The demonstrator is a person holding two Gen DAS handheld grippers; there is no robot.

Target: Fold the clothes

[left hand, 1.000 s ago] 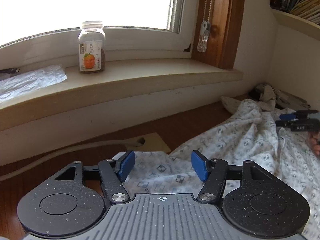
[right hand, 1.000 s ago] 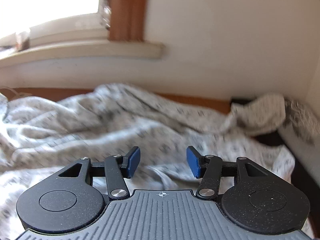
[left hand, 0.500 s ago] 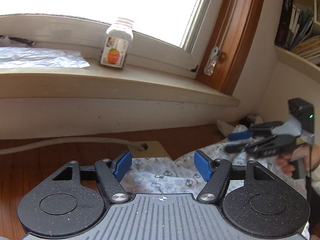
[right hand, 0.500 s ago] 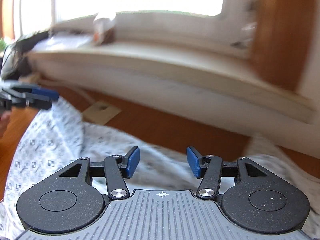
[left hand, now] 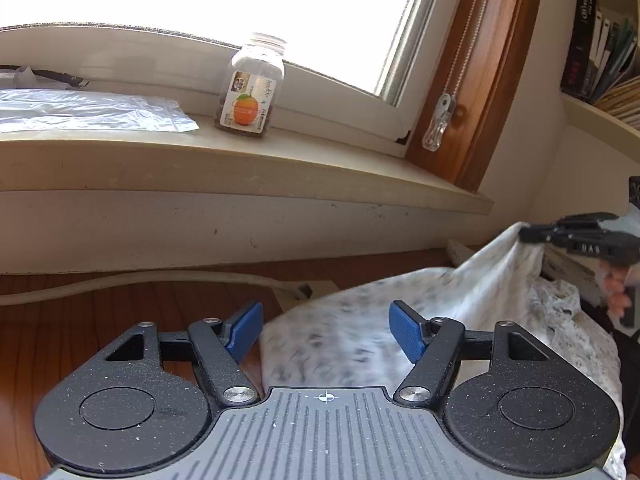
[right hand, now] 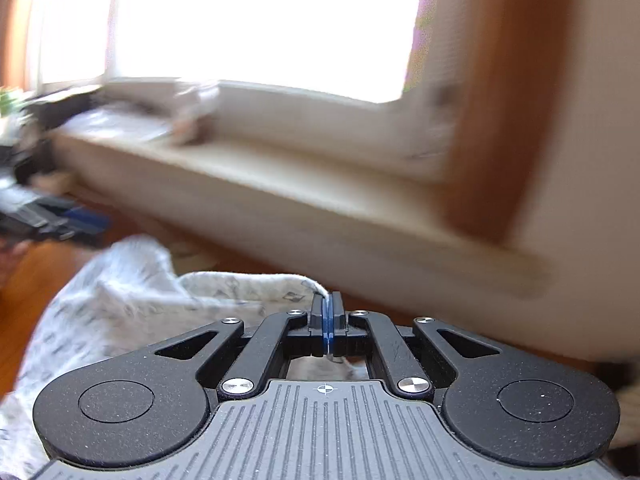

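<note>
Left wrist view shows our left gripper [left hand: 326, 330] with its blue pads spread wide apart and nothing between them. Just beyond the pads, from 12 to 3 o'clock, lies the patterned white garment [left hand: 420, 304] on the wooden worktop [left hand: 80, 320]; its print is smeared by motion blur near us. At 3 o'clock the cloth rises in a peak to our right gripper [left hand: 528, 234], whose dark fingers are pinched together on the fabric's edge. A hand [left hand: 618, 288] shows just below that gripper, blurred. At 10 o'clock a pale cable [left hand: 120, 282] runs along the worktop at the foot of the wall. On the windowsill [left hand: 280, 168] above, a clear jar [left hand: 252, 88] with an orange on its label stands upright at 12 o'clock, and a crinkled plastic bag [left hand: 88, 110] lies flat at 10 o'clock, well apart from the jar. Books [left hand: 600, 48] stand on a shelf at 2 o'clock.

Right wrist view is heavily blurred. We see the right gripper [right hand: 330, 312] with its blue pads pressed together, a thin edge of the garment [right hand: 140, 296] clamped between them. The rest of the cloth spreads from 9 to 11 o'clock below the fingers over the worktop [right hand: 28, 272]. At 9 o'clock the left gripper [right hand: 80, 220] appears as a dark and blue smear; from here we cannot tell how its jaws stand.
</note>
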